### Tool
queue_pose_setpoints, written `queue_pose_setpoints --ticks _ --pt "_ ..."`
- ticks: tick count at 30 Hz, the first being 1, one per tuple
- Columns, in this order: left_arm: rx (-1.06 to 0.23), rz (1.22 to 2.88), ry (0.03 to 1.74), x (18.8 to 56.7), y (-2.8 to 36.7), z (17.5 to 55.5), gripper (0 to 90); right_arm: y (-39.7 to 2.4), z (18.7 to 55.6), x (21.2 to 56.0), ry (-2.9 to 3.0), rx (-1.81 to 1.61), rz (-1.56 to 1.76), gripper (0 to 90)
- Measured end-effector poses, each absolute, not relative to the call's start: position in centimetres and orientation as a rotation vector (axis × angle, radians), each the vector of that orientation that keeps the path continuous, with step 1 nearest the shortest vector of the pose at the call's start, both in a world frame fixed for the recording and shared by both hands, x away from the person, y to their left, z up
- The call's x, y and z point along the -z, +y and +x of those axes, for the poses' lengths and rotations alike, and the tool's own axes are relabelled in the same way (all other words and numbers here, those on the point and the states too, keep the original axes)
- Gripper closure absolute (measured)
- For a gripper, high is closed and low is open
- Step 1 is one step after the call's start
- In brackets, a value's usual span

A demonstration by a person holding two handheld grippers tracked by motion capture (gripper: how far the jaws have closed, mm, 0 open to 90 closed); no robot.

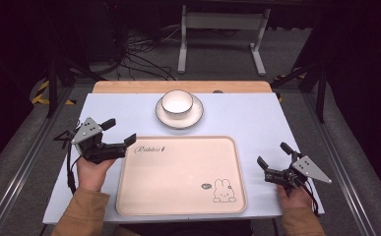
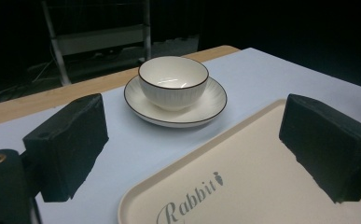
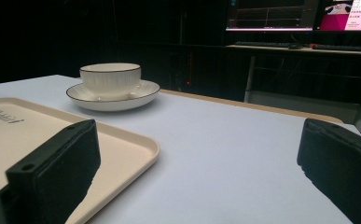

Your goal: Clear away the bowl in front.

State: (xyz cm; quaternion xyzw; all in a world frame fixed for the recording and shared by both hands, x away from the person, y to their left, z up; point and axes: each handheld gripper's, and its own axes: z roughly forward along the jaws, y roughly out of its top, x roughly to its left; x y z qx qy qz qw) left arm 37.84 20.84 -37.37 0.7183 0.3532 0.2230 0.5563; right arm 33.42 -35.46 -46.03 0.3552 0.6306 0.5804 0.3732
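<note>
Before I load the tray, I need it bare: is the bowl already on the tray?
No, the bowl sits on a saucer beyond the tray.

Bowl on saucer beyond tray, open claws flanking.

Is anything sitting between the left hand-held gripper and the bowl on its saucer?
Nothing visible. The left hand-held gripper, jaws open, faces the bowl on its saucer across bare table; the tray corner lies just beside that path.
</note>
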Motion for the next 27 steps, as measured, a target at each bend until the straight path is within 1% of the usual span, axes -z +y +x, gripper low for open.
queue_pose_setpoints --ticks 9,27 --pt "-0.537 1.733 0.803 36.7 19.5 40.0 8.9 -35.5 33.4 46.0 1.616 -1.488 0.909 0.1" --pt "-0.453 1.709 0.823 35.9 18.1 43.9 9.0 -35.5 33.4 46.0 1.615 -1.489 0.908 0.1"
